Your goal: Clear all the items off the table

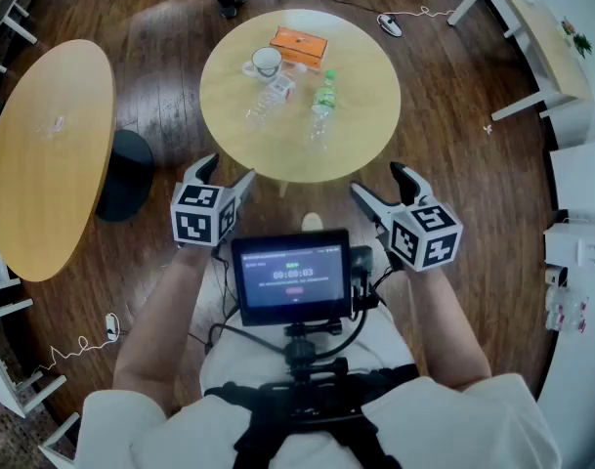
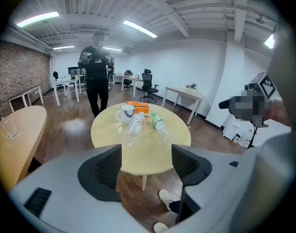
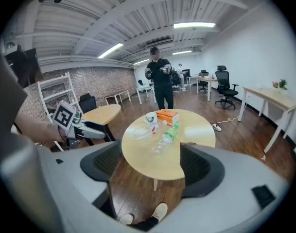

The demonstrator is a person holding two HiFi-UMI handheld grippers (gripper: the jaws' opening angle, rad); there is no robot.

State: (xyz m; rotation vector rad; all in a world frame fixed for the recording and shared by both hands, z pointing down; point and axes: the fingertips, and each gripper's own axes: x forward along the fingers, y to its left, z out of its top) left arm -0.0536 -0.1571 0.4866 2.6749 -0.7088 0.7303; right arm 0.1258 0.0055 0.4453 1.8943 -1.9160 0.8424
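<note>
A round wooden table (image 1: pixel 277 164) stands ahead of me. On it lie an orange box (image 1: pixel 299 43), a white mug (image 1: pixel 265 63), a clear bottle with a white label (image 1: pixel 268 101) on its side, and a green-labelled bottle (image 1: pixel 322 101) on its side. My left gripper (image 1: pixel 227 172) and right gripper (image 1: pixel 380 181) hover short of the table's near edge, both open with nothing between the jaws. In the left gripper view the mug (image 2: pixel 126 113) and bottles (image 2: pixel 133 126) show beyond the open jaws. In the right gripper view the box (image 3: pixel 167 115) and the green-labelled bottle (image 3: pixel 170 133) show likewise.
An oval wooden table (image 1: pixel 48 145) stands to the left with a black round stool (image 1: pixel 126 174) beside it. A person in black (image 3: pixel 162 81) stands beyond the round table. White desks (image 1: pixel 531 37) line the right side. A cable (image 1: pixel 390 24) lies on the wood floor.
</note>
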